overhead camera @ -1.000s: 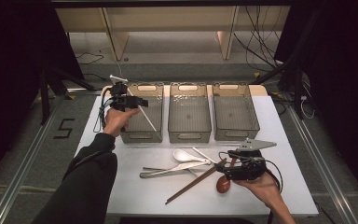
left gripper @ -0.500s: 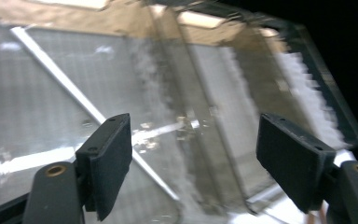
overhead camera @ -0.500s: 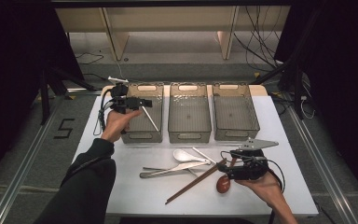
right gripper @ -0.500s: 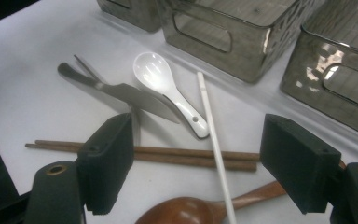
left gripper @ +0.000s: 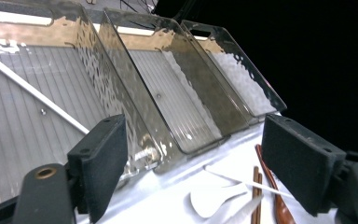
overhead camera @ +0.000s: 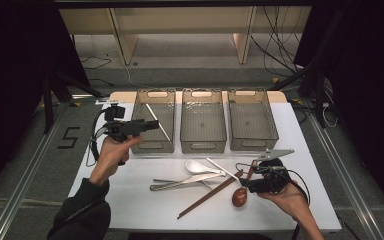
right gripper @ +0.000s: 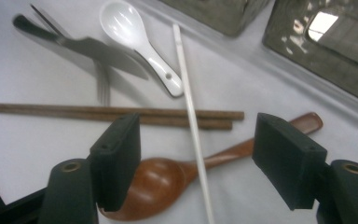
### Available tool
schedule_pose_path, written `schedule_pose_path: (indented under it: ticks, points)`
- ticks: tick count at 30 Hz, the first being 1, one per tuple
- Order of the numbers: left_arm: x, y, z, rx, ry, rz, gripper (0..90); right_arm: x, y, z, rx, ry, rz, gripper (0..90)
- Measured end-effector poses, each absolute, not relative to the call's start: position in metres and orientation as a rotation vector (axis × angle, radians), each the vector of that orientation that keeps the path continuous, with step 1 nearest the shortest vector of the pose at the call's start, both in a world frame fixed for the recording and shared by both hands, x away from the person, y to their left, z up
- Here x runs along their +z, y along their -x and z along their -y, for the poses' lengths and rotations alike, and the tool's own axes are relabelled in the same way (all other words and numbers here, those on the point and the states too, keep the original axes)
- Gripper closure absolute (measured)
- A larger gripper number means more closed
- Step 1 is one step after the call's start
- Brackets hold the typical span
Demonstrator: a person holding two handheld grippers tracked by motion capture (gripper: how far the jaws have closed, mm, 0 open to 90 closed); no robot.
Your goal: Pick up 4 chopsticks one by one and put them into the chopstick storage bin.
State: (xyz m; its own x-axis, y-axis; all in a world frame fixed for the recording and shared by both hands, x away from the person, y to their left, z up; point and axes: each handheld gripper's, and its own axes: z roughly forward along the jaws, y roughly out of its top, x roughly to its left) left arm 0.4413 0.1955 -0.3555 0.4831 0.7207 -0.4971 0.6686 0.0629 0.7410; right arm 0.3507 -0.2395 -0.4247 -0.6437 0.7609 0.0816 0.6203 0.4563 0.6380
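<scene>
Left gripper (overhead camera: 152, 124) just opened, empty, beside the left bin (overhead camera: 154, 121); right gripper (right gripper: 196, 154) closing around the white chopstick (right gripper: 191, 116) and wooden spoon (right gripper: 168, 177), jaws apart

The counter (overhead camera: 130, 200) is plain white. On it stand three smoky grey see-through bins (overhead camera: 203, 122) with ribbed floors and rippled walls; a white chopstick (overhead camera: 158, 122) lies in the left one. Among the cutlery, the ceramic spoon (right gripper: 135, 37) is glossy white, the second chopstick (right gripper: 191, 116) white too, the paired chopsticks (right gripper: 112, 113) dark brown wood, the wooden spoon (right gripper: 168, 179) a warm reddish brown, the knife (right gripper: 88, 46) dull silver. Each hand-held gripper (overhead camera: 145, 126) is black, with matt black pads.
</scene>
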Motion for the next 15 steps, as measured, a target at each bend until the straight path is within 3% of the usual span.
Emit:
schedule_pose_path:
  ticks: [15]
  points:
    - [-0.392,-0.396,-0.200,0.045,-1.650,-1.179,20.6,-0.441,-0.353,0.241,0.725,-1.180,-2.622,48.3]
